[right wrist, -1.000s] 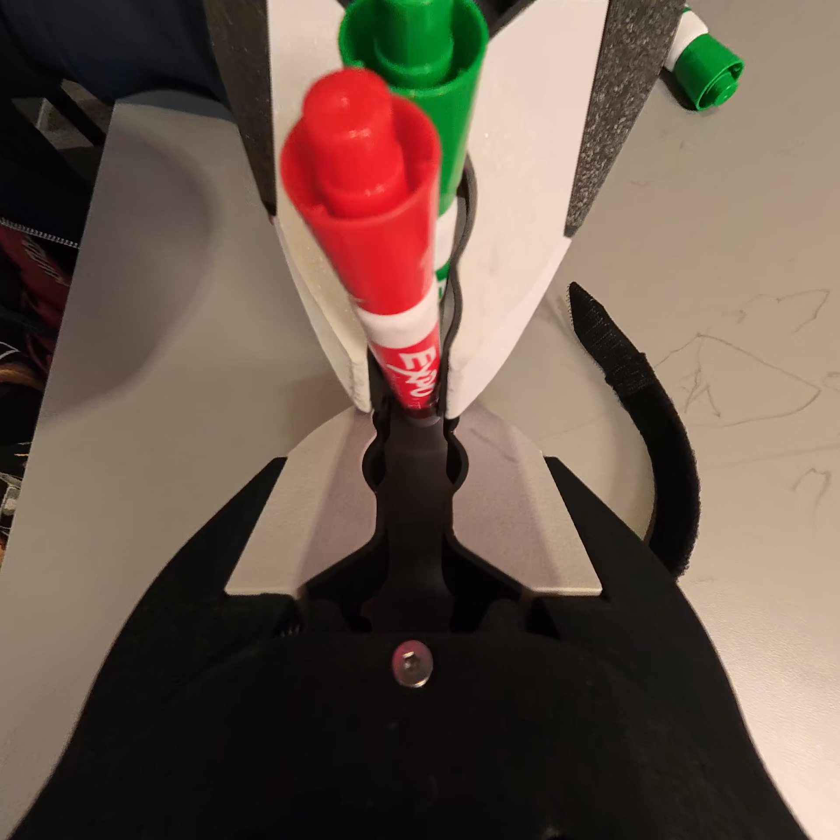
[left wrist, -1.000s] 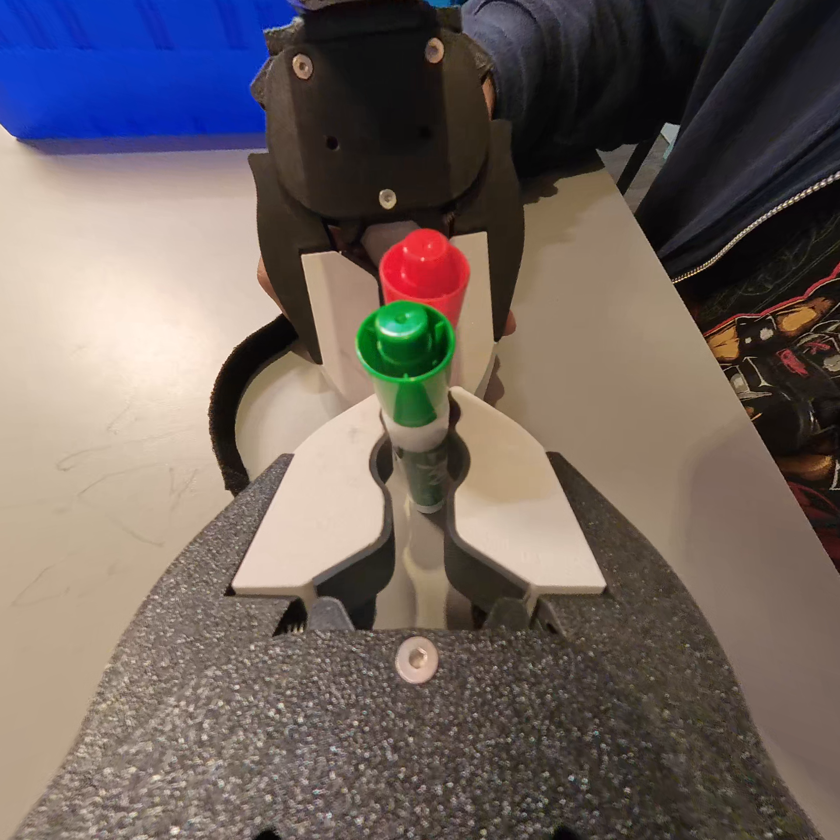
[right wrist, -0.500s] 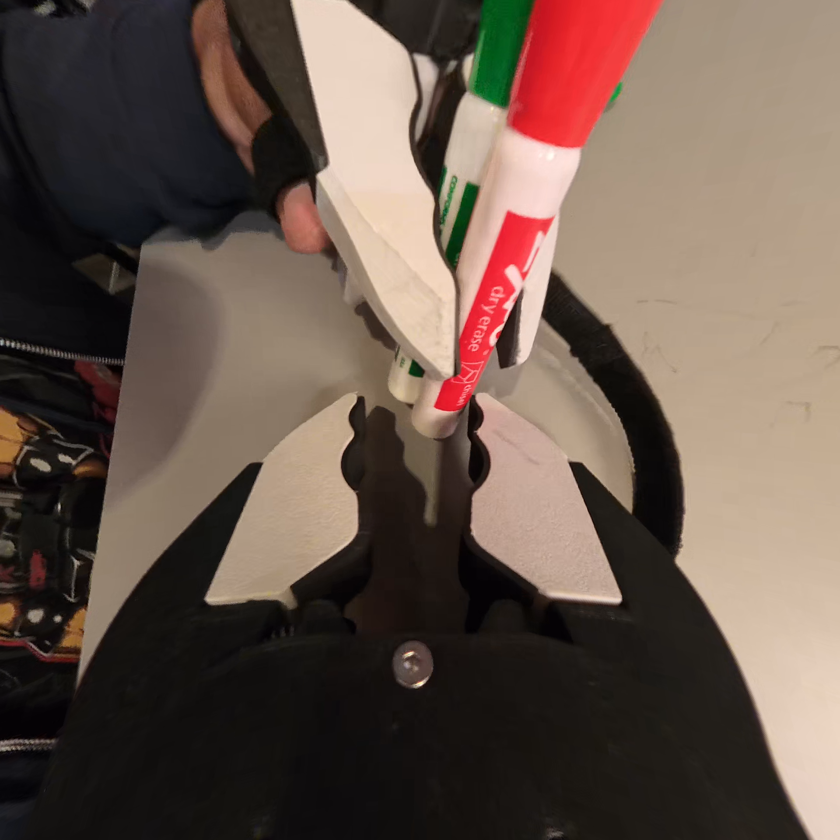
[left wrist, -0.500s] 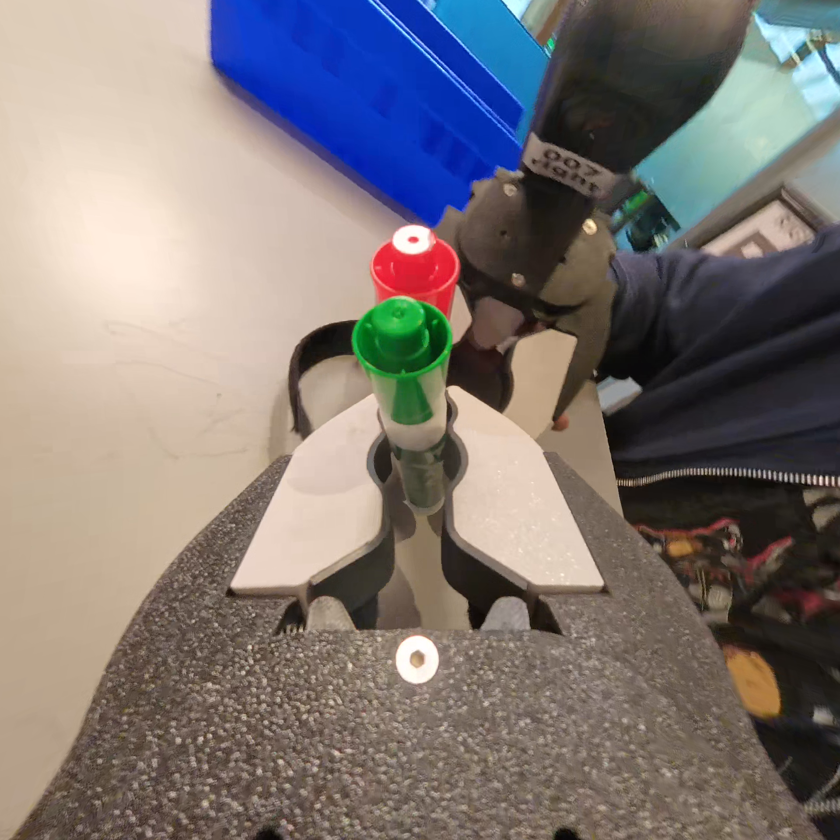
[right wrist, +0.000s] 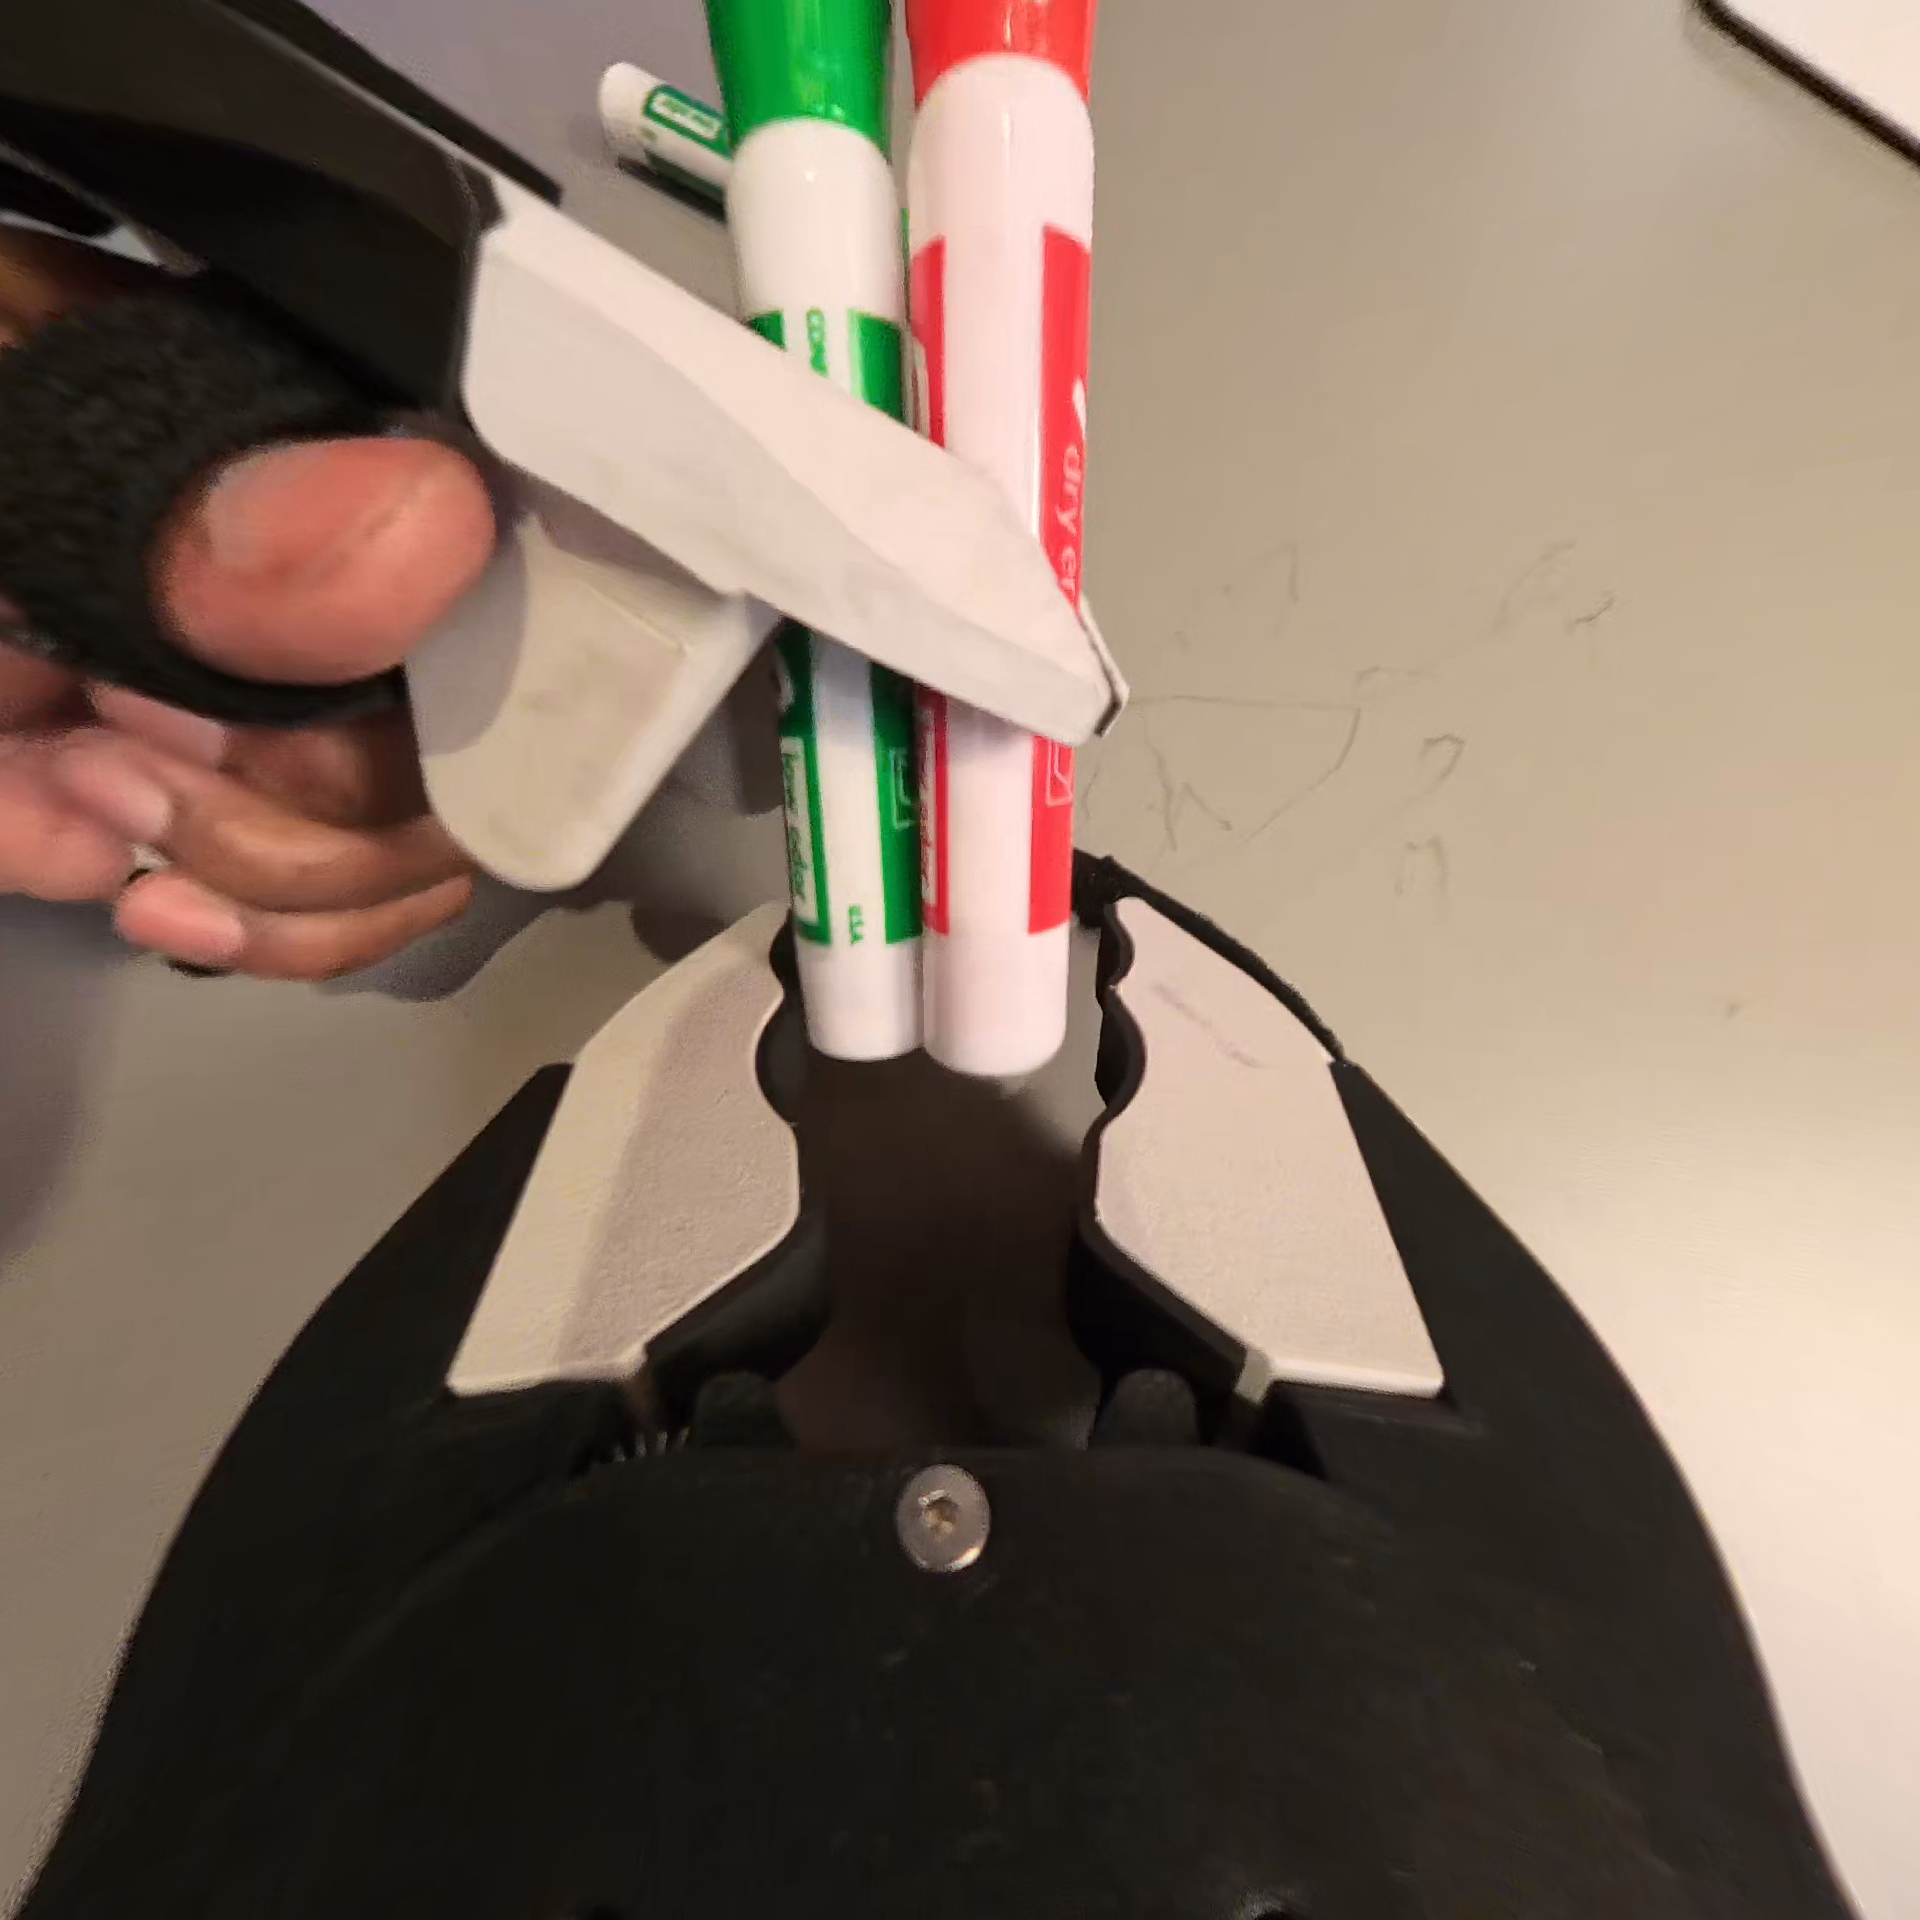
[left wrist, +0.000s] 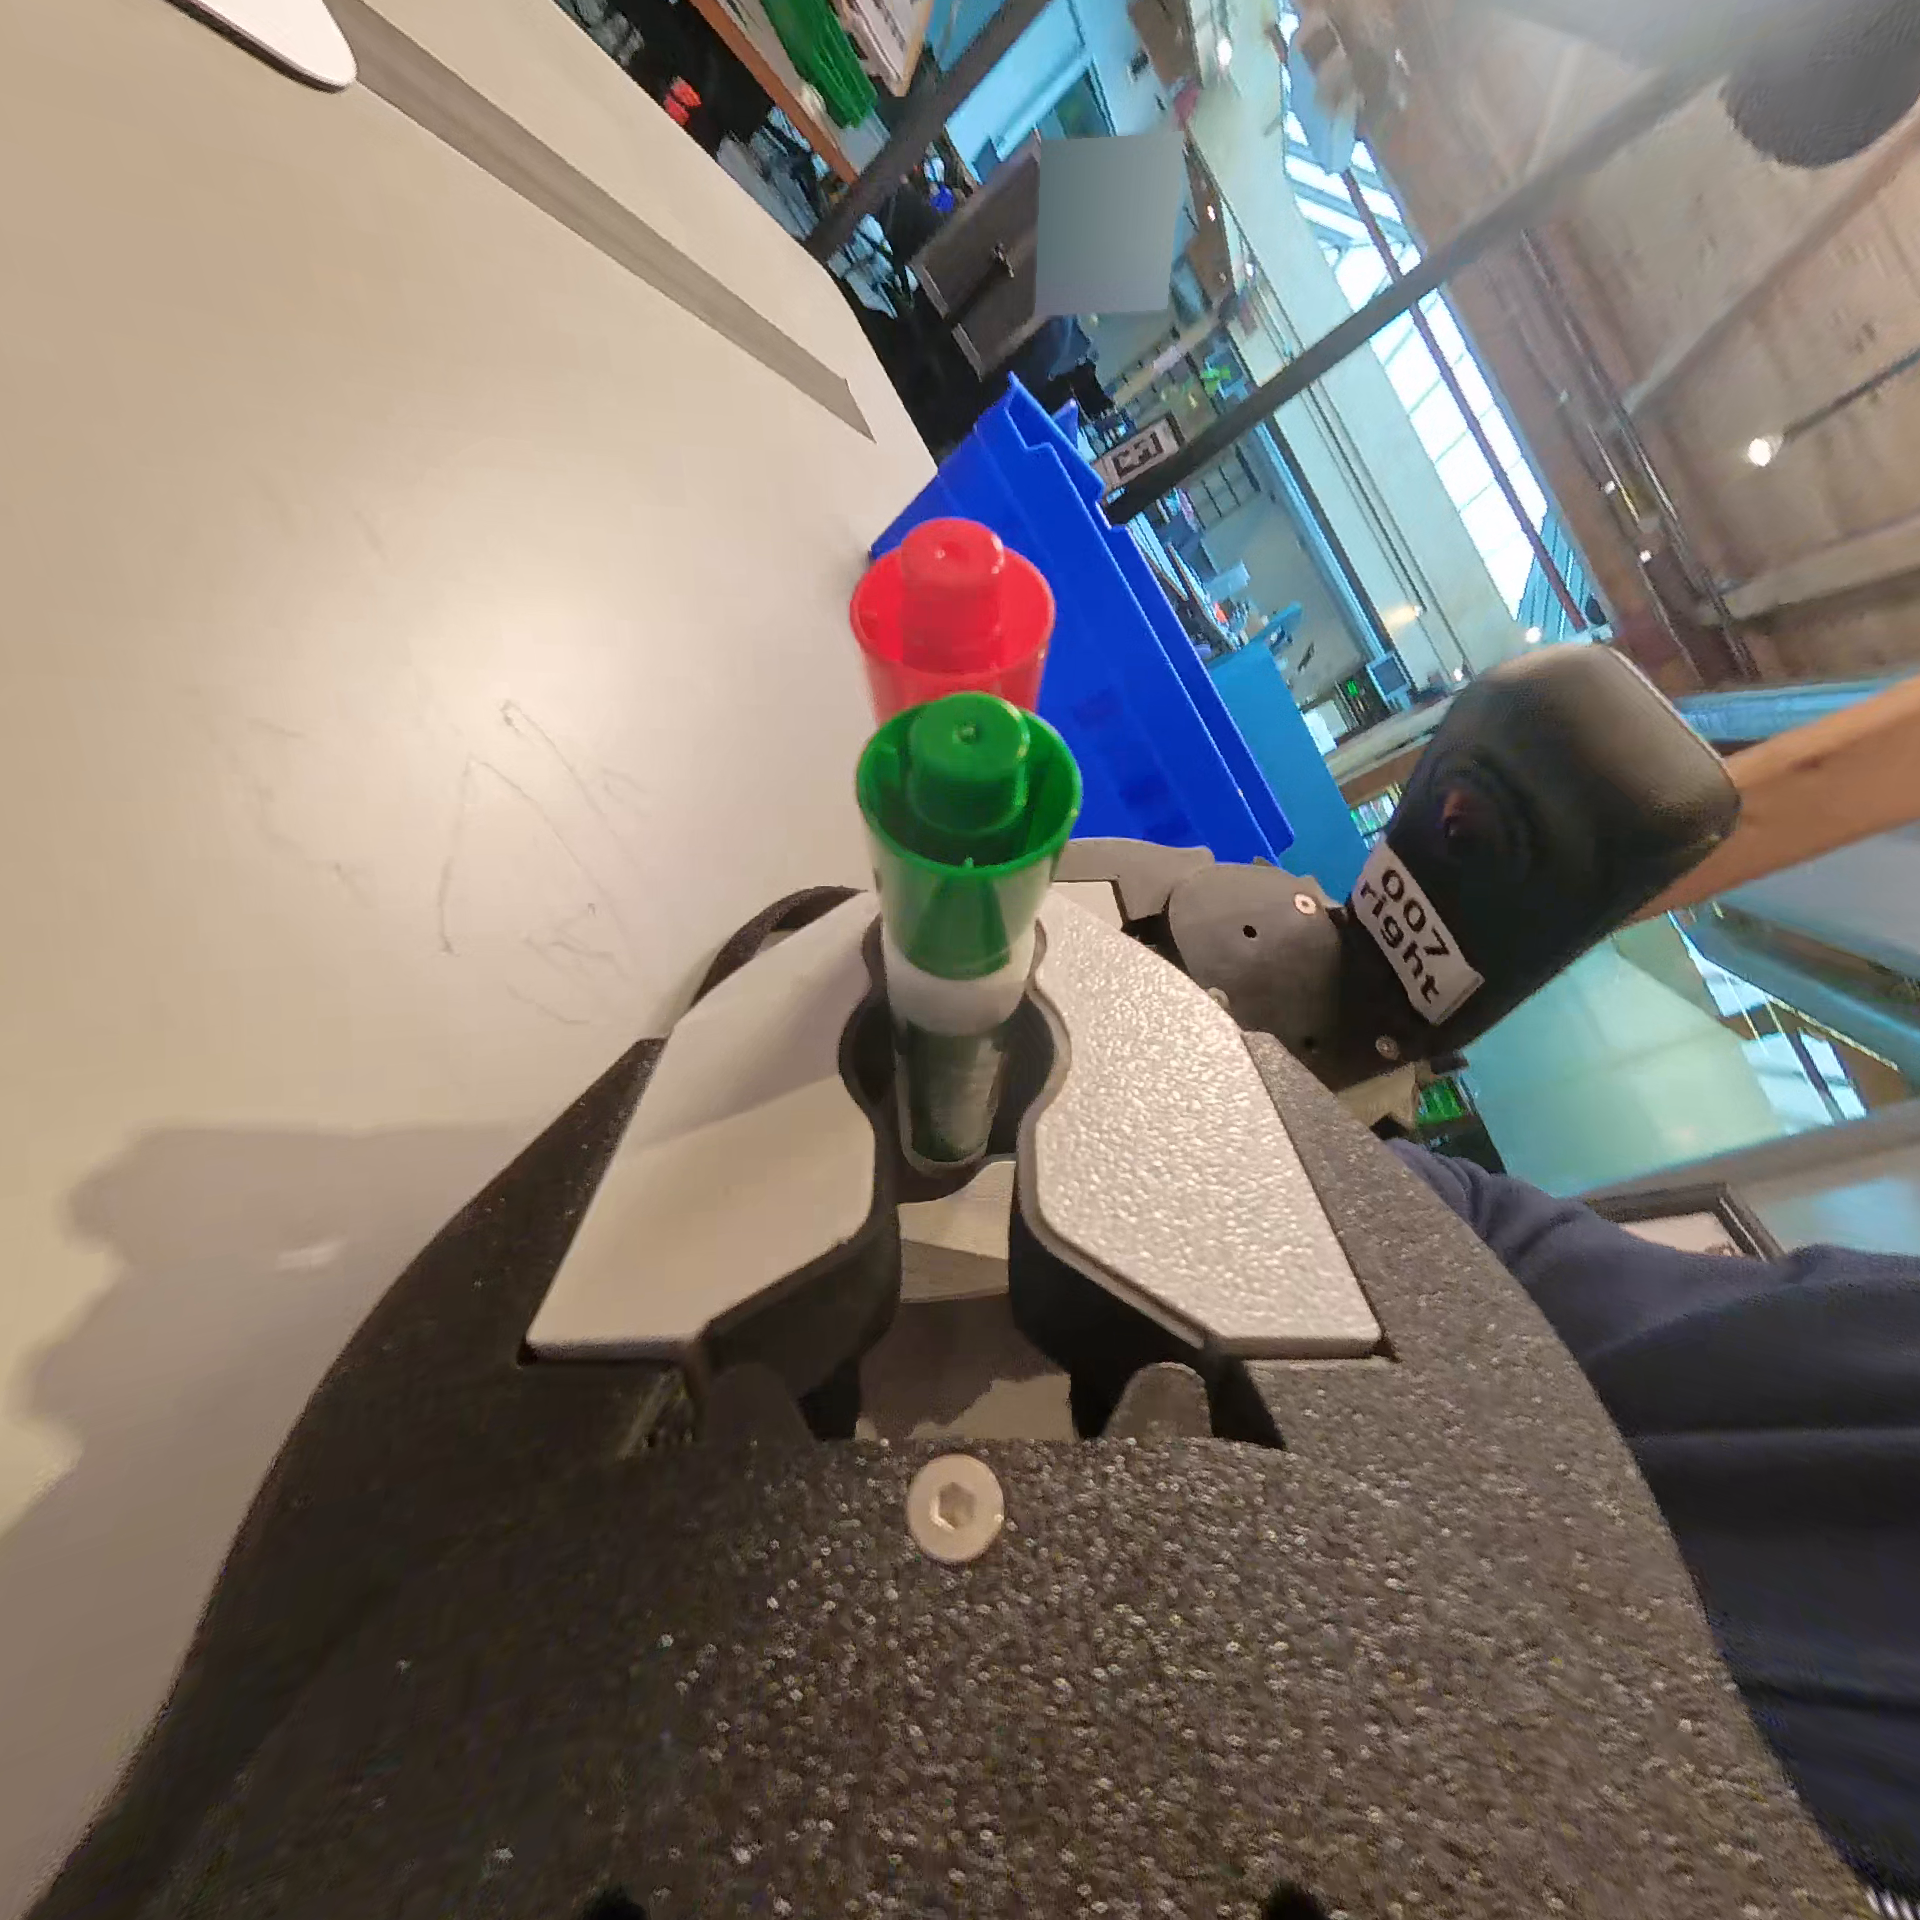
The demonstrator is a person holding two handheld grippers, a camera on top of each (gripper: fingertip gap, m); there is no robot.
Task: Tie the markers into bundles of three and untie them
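Observation:
My left gripper is shut on a green marker, and a red marker stands right behind it, caps toward the camera. In the right wrist view one left finger crosses in front of both barrels, the green marker and the red marker side by side. My right gripper is open, and the markers' tail ends sit between its fingertips with small gaps. It also shows in the left wrist view. A black strap lies on the table just behind it.
Another green marker lies on the beige table farther off. A blue bin stands at the table's far side. A person's hand with a black finger wrap holds the left gripper. A dark sleeve is at the right. Left tips to right tips: about 6 centimetres.
My right gripper has let go of the red marker and opened. My left gripper has swung round and now holds both markers side by side, tails between the right fingertips.

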